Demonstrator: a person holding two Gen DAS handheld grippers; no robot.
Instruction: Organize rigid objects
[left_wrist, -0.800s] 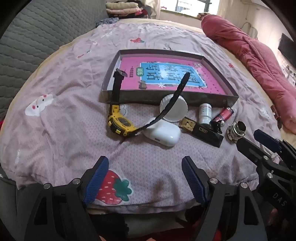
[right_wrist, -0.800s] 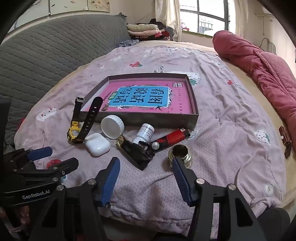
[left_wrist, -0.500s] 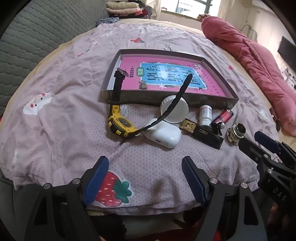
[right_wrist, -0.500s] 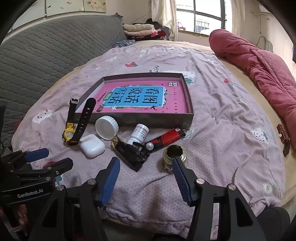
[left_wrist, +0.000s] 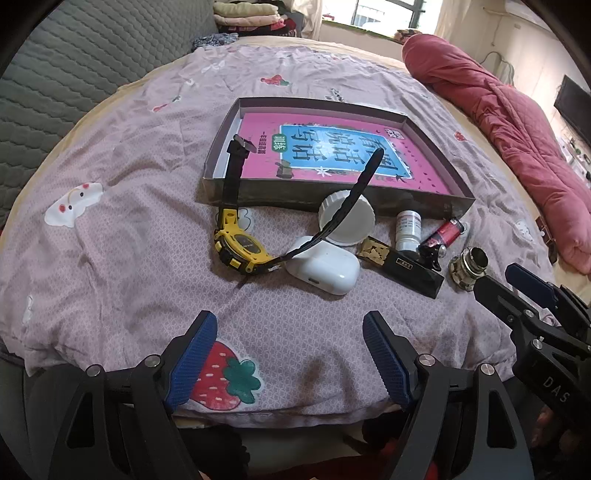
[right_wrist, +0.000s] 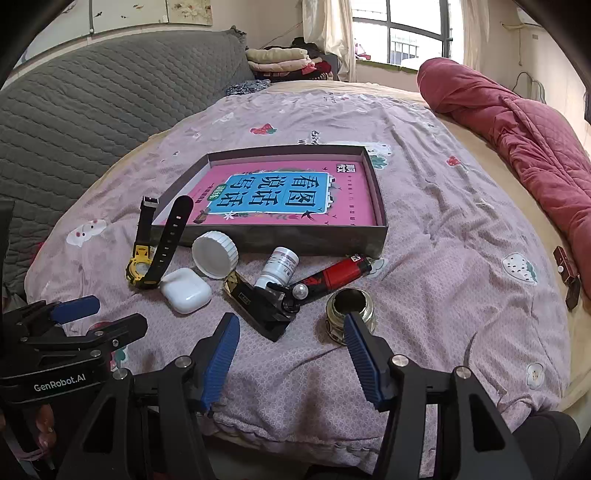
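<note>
A shallow dark box (left_wrist: 332, 202) (right_wrist: 317, 236) with a pink book in it lies on the bed. In front of it sit a yellow watch (left_wrist: 242, 251) (right_wrist: 142, 266), a white earbud case (left_wrist: 327, 266) (right_wrist: 186, 290), a white cap (left_wrist: 349, 219) (right_wrist: 215, 254), a small white bottle (left_wrist: 407, 229) (right_wrist: 280, 266), a red lighter (left_wrist: 445, 233) (right_wrist: 341, 275), a black-and-gold bar (left_wrist: 402, 265) (right_wrist: 256, 306) and a brass fitting (left_wrist: 467, 267) (right_wrist: 349, 304). My left gripper (left_wrist: 290, 360) (right_wrist: 99, 315) hangs open over the bed's near edge. My right gripper (right_wrist: 291, 356) (left_wrist: 509, 282) is open, its right finger just before the fitting.
A red quilt (right_wrist: 517, 125) lies along the right side of the bed. A grey padded headboard (right_wrist: 92, 107) stands at the left. Folded clothes (right_wrist: 280, 61) are stacked at the back. A small dark brown object (right_wrist: 565, 275) rests near the right edge.
Both grippers have drawn back slightly and tilted up, so the objects sit a little farther away in both views. Nothing on the bed has moved.
</note>
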